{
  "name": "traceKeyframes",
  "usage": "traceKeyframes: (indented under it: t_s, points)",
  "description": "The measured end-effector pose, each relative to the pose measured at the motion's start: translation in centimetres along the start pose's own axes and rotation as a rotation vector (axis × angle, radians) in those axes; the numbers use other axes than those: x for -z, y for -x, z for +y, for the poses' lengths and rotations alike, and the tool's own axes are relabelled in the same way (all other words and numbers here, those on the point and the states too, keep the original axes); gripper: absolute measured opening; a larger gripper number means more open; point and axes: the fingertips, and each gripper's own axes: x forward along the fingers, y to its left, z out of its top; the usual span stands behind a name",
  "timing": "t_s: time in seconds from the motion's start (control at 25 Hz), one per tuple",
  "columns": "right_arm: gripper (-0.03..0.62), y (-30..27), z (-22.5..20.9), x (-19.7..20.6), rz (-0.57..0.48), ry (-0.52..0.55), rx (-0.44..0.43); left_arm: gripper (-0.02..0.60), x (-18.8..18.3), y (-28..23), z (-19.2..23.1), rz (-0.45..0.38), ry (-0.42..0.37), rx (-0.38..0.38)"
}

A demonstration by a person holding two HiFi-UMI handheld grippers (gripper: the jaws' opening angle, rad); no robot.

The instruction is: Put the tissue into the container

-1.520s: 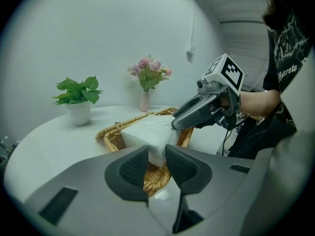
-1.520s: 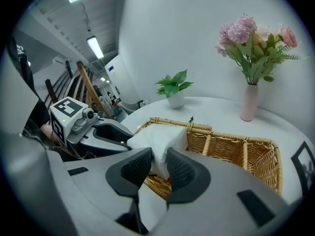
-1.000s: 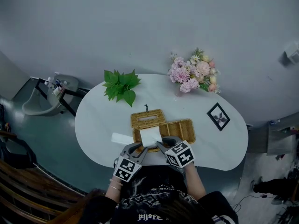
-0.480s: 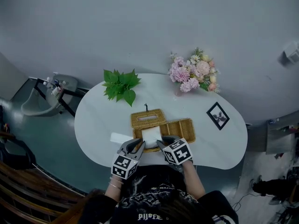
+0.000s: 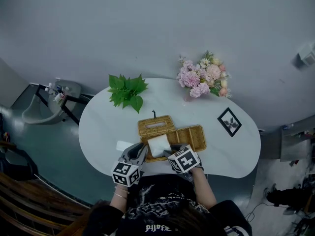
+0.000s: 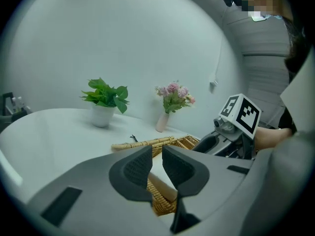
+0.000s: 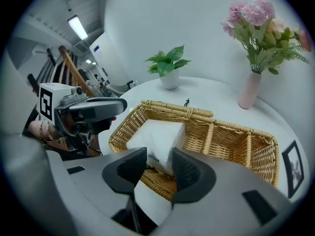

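the tissue (image 5: 159, 145) is seen lying in the left end compartment of the basket (image 5: 189, 134) on the worktop (image 5: 103, 127), seemingly tilted on the near rim. the right claw (image 7: 158, 156) has just been opened, with its pads off the tissue's near corner. the left claw (image 6: 157, 154) is left narrowly open, and nothing is gripped in it.

Table (image 5: 106, 127): plain white, no pattern.
Container (image 5: 189, 133): golden-tan wicker, tight woven weave with thicker braided rims.
Tissue (image 5: 159, 145): white, with a little dark print at one edge.
Plant (image 5: 127, 90): bright green leaves; pot (image 6: 101, 117) white.
Flowers (image 5: 204, 77): pink, cream and peach heads with green foliage; vase (image 7: 248, 90) pale pink.
Picture frame (image 5: 230, 122): black border, white mat, grey image.
Wall (image 5: 147, 28): flat pale grey.
Floor (image 5: 54, 146): dark teal.
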Motion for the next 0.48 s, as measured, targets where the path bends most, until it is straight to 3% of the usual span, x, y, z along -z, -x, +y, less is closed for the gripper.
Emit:
traceKeyframes:
  t_s: [0.08,0.48]
  points:
    - [0.218,-0.11,0.42,-0.06,-0.003,-0.005,-0.024,0.075,-0.07,0.03,0.20,-0.007,0.026,0.004]
    - [0.256,0.57,0.57,-0.96,-0.088,-0.056,-0.047,0.075,-0.29,0.56,0.85,-0.039,0.082,-0.027]
